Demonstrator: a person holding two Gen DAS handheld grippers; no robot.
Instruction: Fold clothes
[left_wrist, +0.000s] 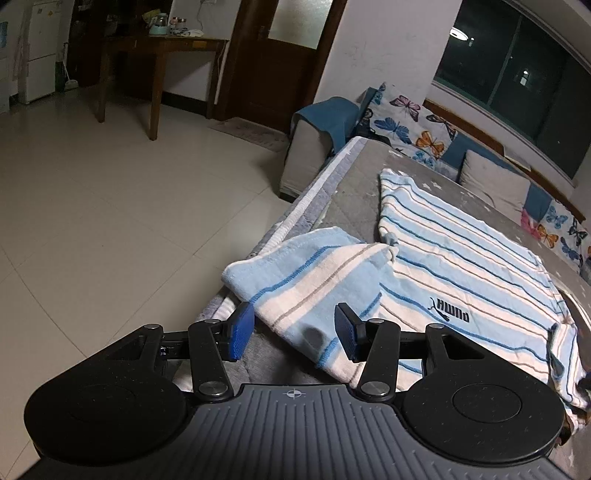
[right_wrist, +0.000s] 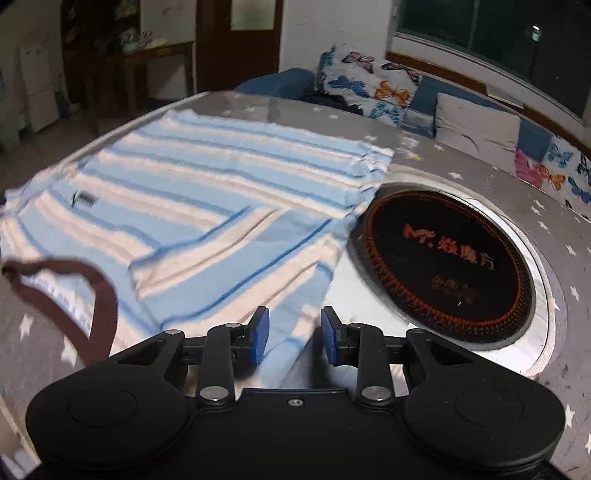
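Striped shirt flat on table, sleeve over left edge. Left gripper & right gripper both agape, gripping nothing.

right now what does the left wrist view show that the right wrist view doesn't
Only the left wrist view shows the tiled floor beside the table and the sleeve between the open left gripper. Only the right wrist view shows the round black cooktop, the shirt's brown collar and the open right gripper over the folded sleeve. Both show the striped shirt and the butterfly cushion.
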